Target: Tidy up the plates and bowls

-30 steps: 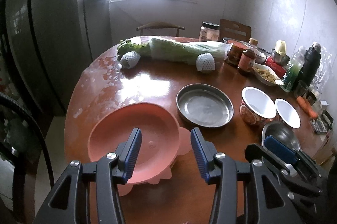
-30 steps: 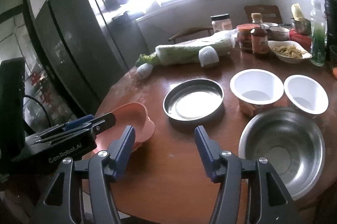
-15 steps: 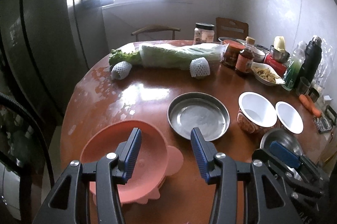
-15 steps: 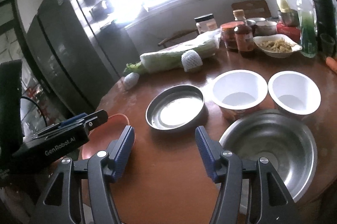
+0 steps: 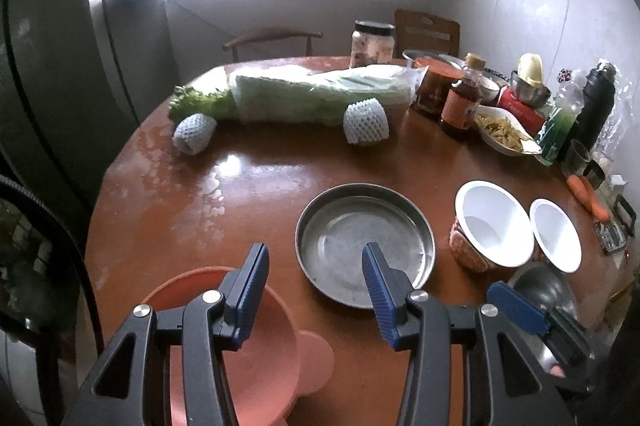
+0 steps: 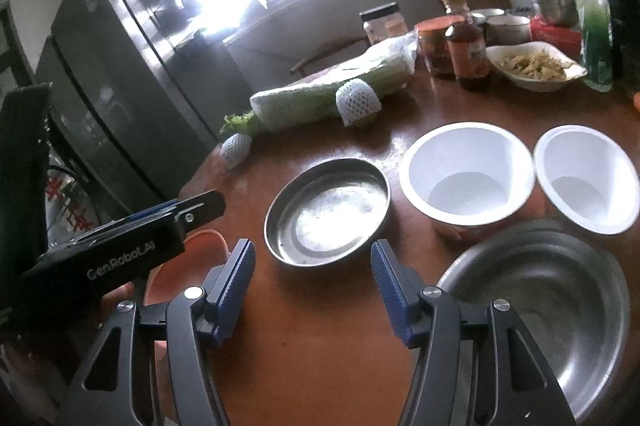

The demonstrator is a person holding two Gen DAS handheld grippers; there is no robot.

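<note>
A pink plastic plate (image 5: 264, 354) lies at the near left edge of the round wooden table (image 5: 256, 185), under my open, empty left gripper (image 5: 316, 290). A steel plate (image 5: 364, 242) sits beyond it at the centre; it also shows in the right wrist view (image 6: 328, 209). Two white bowls (image 6: 466, 171) (image 6: 586, 177) stand to its right. A large steel bowl (image 6: 540, 310) lies near the front right. My right gripper (image 6: 312, 286) is open and empty, above the table between the steel plate and the steel bowl.
A wrapped cabbage (image 5: 320, 97) and two netted fruits (image 5: 366, 121) lie at the table's far side. Jars, sauce bottles (image 5: 460, 105), a dish of food (image 5: 504, 137), a flask and carrots crowd the right side. A dark fridge (image 5: 60, 65) stands left.
Both grippers have drawn back and risen. The pink plate now sits lower in the left wrist view, and the steel plate and bowls have slid toward the centre. Both stay open.
</note>
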